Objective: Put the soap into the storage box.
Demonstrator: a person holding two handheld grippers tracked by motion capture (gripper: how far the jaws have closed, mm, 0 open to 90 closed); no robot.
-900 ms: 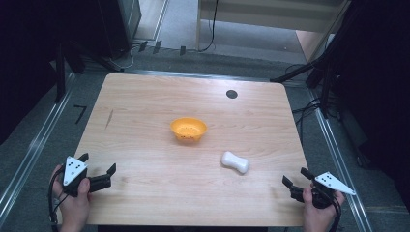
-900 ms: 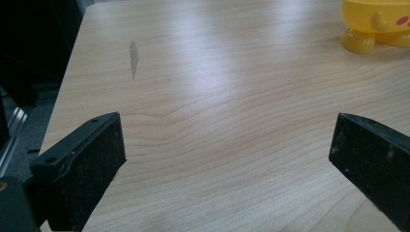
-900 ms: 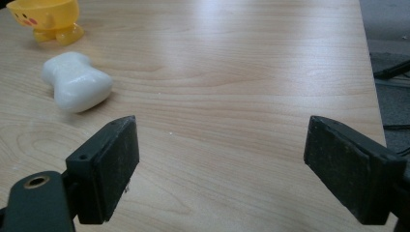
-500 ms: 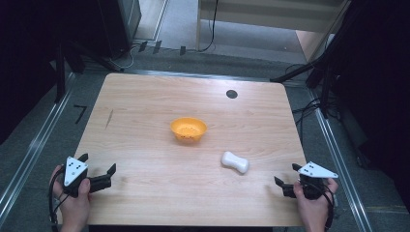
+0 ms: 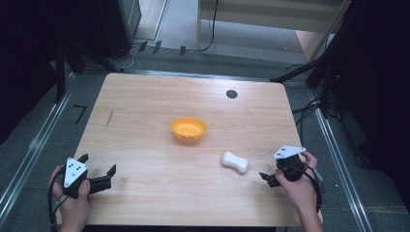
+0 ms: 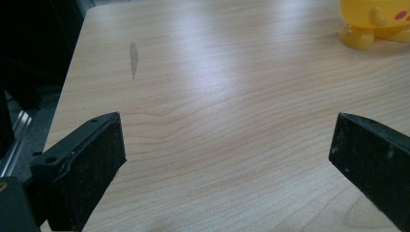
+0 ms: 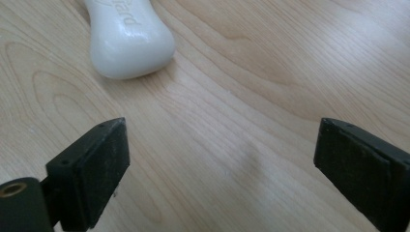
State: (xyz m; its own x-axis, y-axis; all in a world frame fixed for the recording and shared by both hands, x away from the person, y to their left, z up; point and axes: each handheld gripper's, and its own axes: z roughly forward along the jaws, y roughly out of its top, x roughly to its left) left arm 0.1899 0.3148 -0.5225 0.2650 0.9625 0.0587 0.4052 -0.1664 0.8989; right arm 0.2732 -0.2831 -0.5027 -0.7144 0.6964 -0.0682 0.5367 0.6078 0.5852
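A white bar of soap (image 5: pixel 235 162) lies on the wooden table (image 5: pixel 145 121), right of centre. An orange bowl (image 5: pixel 188 129) stands in the middle of the table. My right gripper (image 5: pixel 267 179) is open, low over the table just right of the soap, pointing toward it. In the right gripper view the soap (image 7: pixel 128 38) sits ahead at upper left, beyond the spread jaws. My left gripper (image 5: pixel 110 175) is open near the front left corner, with nothing between its jaws. The bowl's yellow base (image 6: pixel 374 21) shows at the top right of the left gripper view.
A small black round grommet (image 5: pixel 231 94) is set in the table near its far edge. A dark smudge (image 5: pixel 109 118) marks the wood at the left. Metal rails (image 5: pixel 29 154) run along both sides of the table, and cables (image 5: pixel 309 104) hang at the right.
My right gripper has moved left and forward, from the table's front right corner toward the soap. The left gripper has stayed put.
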